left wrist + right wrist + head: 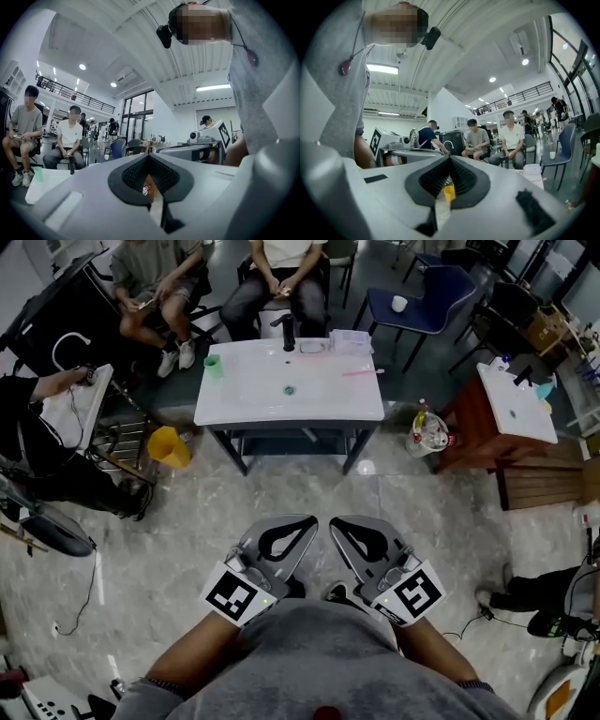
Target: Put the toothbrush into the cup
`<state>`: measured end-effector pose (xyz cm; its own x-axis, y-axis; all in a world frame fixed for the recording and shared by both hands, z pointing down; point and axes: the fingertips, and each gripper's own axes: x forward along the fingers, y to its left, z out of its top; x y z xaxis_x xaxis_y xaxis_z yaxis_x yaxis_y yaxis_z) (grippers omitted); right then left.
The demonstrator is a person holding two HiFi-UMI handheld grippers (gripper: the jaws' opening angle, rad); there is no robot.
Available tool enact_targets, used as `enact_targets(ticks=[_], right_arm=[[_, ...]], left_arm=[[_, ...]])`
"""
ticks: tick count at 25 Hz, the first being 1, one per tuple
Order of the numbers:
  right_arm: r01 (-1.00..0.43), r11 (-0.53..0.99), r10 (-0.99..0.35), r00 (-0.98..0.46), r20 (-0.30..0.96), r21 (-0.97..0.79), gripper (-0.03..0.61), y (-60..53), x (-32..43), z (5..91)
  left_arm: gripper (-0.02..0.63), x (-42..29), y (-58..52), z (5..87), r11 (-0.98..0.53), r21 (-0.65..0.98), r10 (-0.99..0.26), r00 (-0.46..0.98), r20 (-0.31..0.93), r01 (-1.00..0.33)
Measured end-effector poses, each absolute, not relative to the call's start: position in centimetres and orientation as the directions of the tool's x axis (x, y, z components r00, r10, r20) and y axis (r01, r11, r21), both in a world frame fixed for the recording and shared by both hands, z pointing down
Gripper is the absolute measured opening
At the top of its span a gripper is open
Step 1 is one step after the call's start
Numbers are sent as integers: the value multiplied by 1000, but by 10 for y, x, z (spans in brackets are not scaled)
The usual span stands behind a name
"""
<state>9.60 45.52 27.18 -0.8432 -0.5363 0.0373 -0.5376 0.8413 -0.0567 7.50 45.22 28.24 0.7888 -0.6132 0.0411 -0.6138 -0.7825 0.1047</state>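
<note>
Head view: left tongs (307,523) and right tongs (337,524) seen at lower centre, each pressed together, nothing pinched. Pink toothbrush (361,372) laid on white desk (253,399), upper centre-right; green cup (214,366) placed at desk left edge.

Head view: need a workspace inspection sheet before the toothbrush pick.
Surface: white sink table, well ahead of the grippers.
Job's things: pink toothbrush lying on the table's right side; green cup upright near its left edge.
Clutter: black faucet and clear box at the back edge.
Grippers: left gripper and right gripper shut, empty, close to the torso.
Cables: thin cable on the floor, left.
Surroundings: seated people behind the table; yellow bucket and bag on the floor.
</note>
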Motion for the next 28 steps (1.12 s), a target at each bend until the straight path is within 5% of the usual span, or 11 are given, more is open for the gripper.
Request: enact_targets(ticks=[28], right_arm=[[-603, 793, -600, -798, 58, -92, 14, 363, -1, 286]], left_arm=[[8, -26, 358, 302, -838, 116, -537, 844, -1, -533]])
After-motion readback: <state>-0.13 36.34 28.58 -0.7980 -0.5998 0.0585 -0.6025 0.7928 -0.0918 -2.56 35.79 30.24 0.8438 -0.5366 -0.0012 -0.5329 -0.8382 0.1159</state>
